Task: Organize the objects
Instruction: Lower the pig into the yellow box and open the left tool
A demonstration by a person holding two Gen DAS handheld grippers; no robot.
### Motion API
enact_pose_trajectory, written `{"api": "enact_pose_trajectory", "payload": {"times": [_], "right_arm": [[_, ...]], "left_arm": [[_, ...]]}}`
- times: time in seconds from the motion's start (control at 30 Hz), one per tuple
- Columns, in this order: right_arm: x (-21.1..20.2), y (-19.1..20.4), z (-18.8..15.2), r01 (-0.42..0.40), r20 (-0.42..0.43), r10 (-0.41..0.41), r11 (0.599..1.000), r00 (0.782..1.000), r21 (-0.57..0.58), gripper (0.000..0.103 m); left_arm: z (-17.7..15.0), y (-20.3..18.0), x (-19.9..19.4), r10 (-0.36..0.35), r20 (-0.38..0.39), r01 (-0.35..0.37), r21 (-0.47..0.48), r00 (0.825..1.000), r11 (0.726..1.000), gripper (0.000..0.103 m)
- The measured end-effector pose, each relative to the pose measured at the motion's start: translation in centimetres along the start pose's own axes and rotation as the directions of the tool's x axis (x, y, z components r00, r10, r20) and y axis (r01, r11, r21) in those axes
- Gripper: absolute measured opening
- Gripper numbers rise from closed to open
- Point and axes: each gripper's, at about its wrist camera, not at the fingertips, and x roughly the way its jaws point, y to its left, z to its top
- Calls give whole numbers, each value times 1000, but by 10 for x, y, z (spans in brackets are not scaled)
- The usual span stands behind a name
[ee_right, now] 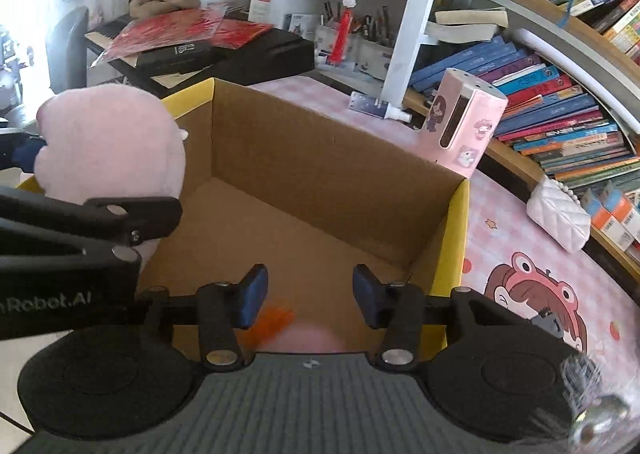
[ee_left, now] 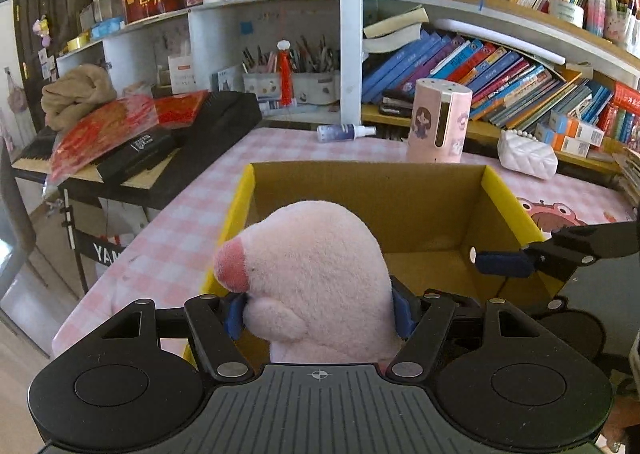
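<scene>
Pink plush toy point(ee_left: 316, 282) gripped in left gripper point(ee_left: 320, 314), poised over open cardboard box point(ee_left: 440, 214), centre frame, not yet dropped. Right gripper point(ee_right: 310, 296) parted, empty, above blurred pink-orange item point(ee_right: 296, 330) at box's near edge. Box floor otherwise bare; sorting looks early.

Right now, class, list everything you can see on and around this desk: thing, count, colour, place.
plush toy: one, pink, held over the box's near edge
cardboard box: one, brown inside, yellow outside, on the desk
blurred pink-and-orange thing: one, below the right tongs
dispenser: one, pink, behind the box
spray bottle: one, bluish, lying behind the box
quilted purse: one, white, desk's far right
tablecloth: one, pink checked
books: many, shelves
left tongs: gripping the plush
right tongs: open, nothing gripped
</scene>
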Motion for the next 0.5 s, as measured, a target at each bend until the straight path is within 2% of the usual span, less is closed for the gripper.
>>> {"api": "enact_pose_trajectory", "payload": {"times": [0.17,0.27,0.3,0.37,0.4,0.5], "right_arm": [[0,-3,0,-10,-1,10,1000,1000,-16,45],[-2,0,0,2,9,-1,999,1000,-41,50],[-2,1,0,8,16,-7,999,1000,-51,54],[-6,4,0,21,33,-19,998,999,-59,63],[-7,5,0,28,39,-26,998,999,-61,69],[-15,5,-2,49,52,-46,998,998,-49,71]], "left_arm": [[2,-2,6,5,-15,-5,-20,1000,1000,71],[2,-2,6,9,-19,-9,-27,1000,1000,74],[2,-2,5,8,-12,-8,-27,1000,1000,77],[2,-2,-1,10,17,-10,-25,1000,1000,89],[2,-3,-6,10,34,-10,-23,999,1000,90],[3,-4,-20,2,74,0,-20,997,1000,92]]}}
